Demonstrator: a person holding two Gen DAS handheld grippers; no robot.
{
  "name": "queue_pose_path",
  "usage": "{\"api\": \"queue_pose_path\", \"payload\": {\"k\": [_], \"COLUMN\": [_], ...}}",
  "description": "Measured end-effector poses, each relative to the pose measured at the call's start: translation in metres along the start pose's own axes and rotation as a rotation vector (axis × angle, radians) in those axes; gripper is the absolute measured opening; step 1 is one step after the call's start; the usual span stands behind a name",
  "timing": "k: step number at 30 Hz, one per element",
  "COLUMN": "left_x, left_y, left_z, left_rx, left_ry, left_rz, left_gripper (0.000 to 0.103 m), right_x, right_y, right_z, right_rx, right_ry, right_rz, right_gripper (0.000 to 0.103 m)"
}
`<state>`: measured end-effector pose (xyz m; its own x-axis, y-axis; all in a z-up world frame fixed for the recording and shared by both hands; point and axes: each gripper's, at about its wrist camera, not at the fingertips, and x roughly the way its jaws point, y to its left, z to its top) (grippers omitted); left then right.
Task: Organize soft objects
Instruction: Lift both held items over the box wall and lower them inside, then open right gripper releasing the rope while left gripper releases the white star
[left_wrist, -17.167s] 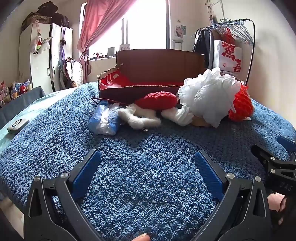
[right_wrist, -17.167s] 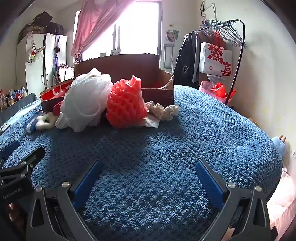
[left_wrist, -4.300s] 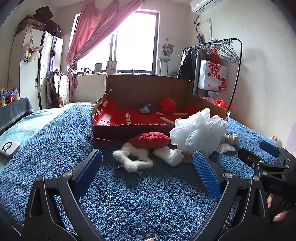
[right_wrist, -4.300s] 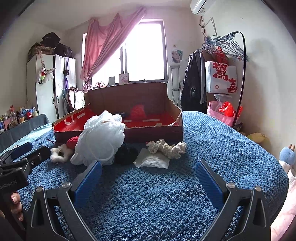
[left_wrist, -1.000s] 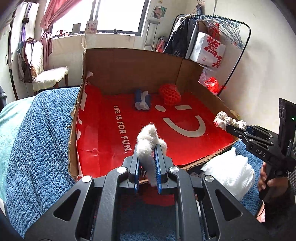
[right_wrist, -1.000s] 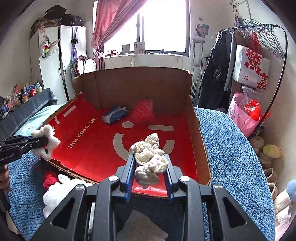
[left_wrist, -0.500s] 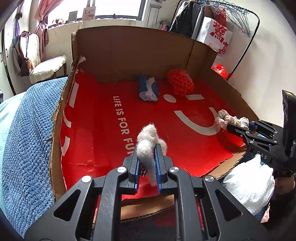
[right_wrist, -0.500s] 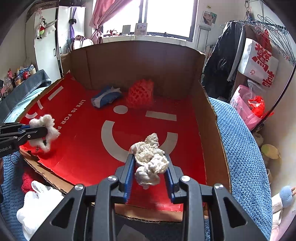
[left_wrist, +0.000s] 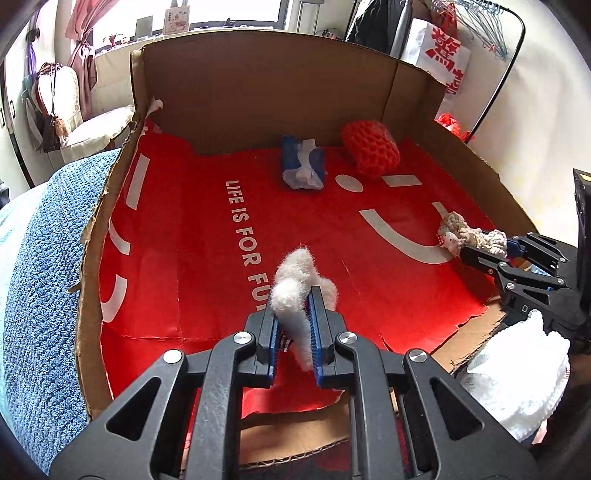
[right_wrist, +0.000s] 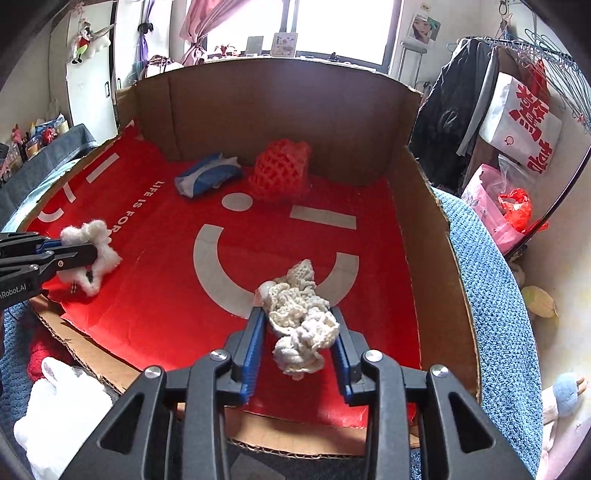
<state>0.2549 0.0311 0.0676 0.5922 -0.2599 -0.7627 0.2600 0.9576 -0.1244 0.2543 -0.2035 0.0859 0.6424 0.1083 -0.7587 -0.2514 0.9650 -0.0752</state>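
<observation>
Left gripper (left_wrist: 293, 314): your jaws are clamped on the white fluffy piece (left_wrist: 295, 286) — its tuft sticks out past the fingertips and a tail hangs down between the pads.
Right gripper (right_wrist: 299, 325): your jaws have just been opening, with the cream crocheted piece (right_wrist: 301, 317) between them; the pads appear to touch its sides and it bulges out beyond the tips and below them.
Cardboard box (left_wrist: 258, 85): it lies ahead of and under both pairs of fingers, lined with red paper printed with white lettering and a smiley.
Left fingers, room: the red floor under and just ahead of your tips is bare; the box's left wall is well apart to the left, and the torn near edge lies below the fingers.
Right fingers, room: bare red floor lies ahead of your tips up to the back wall's items; the box's right wall (right_wrist: 428, 229) is near, on the right of your fingers.
Back wall: the blue-and-white packet (left_wrist: 303, 168) and the red netted ball (left_wrist: 371, 155) sit side by side, far ahead of both grippers.
Between grippers: open floor — the two are well apart.
Outside the box: a white mesh puff (left_wrist: 517, 373) lies on the blue blanket (left_wrist: 33, 280) just off the near edge, beside your left gripper's right finger.
</observation>
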Motion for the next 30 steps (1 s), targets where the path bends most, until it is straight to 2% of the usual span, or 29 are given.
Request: {"api": "queue_pose_path", "payload": {"k": [25,27,30], "left_x": [0.0052,0.0049,0.0041], "left_y": [-0.0005,-0.0007,-0.0014], "left_z": [0.0039,0.0041,0.0046], "left_rx": [0.011,0.010,0.010], "left_ry": [0.011,0.013,0.011], "left_rz": [0.023,0.024,0.021], "left_gripper": [0.019,0.023,0.043], "right_x": [0.0043,0.0041,0.0031], "right_y": [0.0019,0.0017,0.0019], "right_z": [0.0010,0.0011,0.0009], "right_rx": [-0.010,-0.007,-0.005], "right_ry": [0.021,0.021,0.019], "right_rz": [0.001,0.008,0.014], "right_gripper": [0.042,0.044,0.047]}}
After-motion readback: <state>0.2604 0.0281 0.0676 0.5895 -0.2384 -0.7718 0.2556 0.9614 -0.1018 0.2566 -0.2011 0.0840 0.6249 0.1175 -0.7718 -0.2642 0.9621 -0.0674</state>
